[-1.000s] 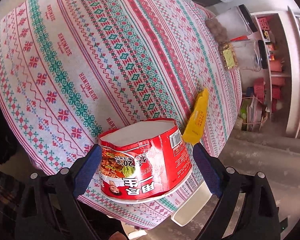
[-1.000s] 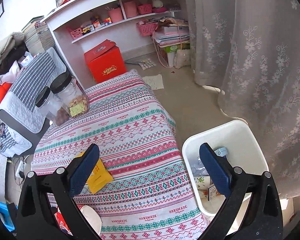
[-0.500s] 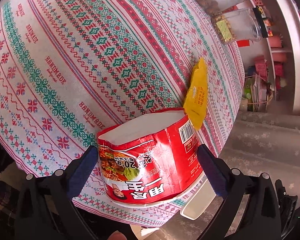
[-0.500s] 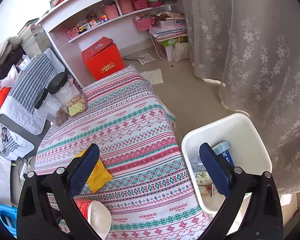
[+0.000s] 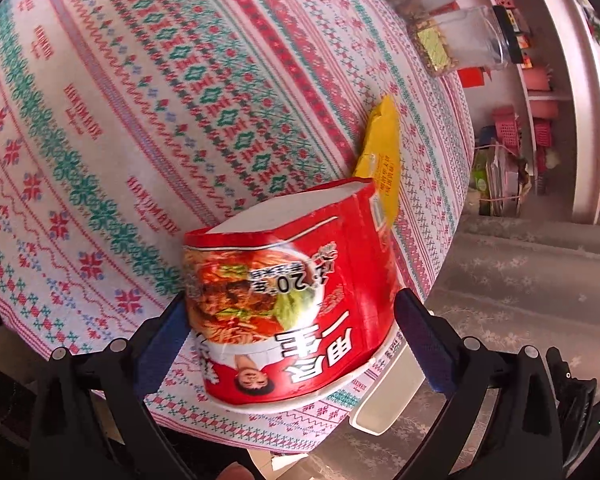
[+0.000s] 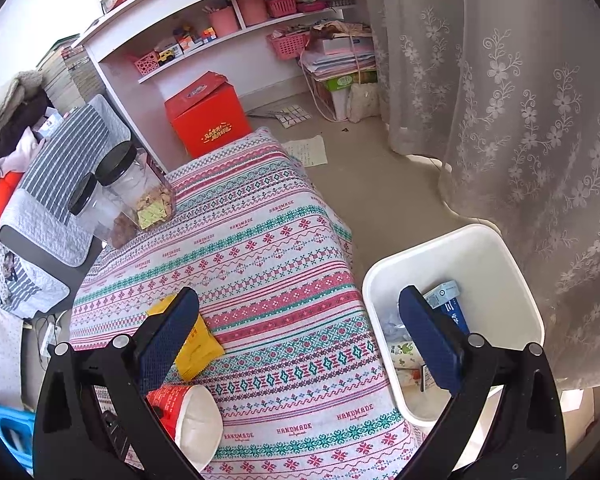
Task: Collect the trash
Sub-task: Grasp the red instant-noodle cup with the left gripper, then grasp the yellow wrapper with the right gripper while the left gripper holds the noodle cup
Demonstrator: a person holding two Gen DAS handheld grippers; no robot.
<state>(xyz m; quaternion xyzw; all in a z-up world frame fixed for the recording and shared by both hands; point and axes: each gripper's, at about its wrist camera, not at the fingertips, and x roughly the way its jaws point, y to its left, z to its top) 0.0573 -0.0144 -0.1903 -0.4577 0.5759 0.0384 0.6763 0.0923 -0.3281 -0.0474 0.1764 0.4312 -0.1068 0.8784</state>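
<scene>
Left claw (image 5: 290, 332) set wide around a crushed red noodle cup (image 5: 288, 300) lying on its side at the near edge of the patterned counter (image 5: 148, 92); whether the pads touch it cannot be told. A yellow wrapper (image 5: 382, 160) lies just beyond the cup. Right claw (image 6: 300, 344), wide and empty, hangs above the counter edge beside the white bin (image 6: 496, 252) holding trash.

Bright daylight, slight motion blur, strong fisheye edge distortion
</scene>
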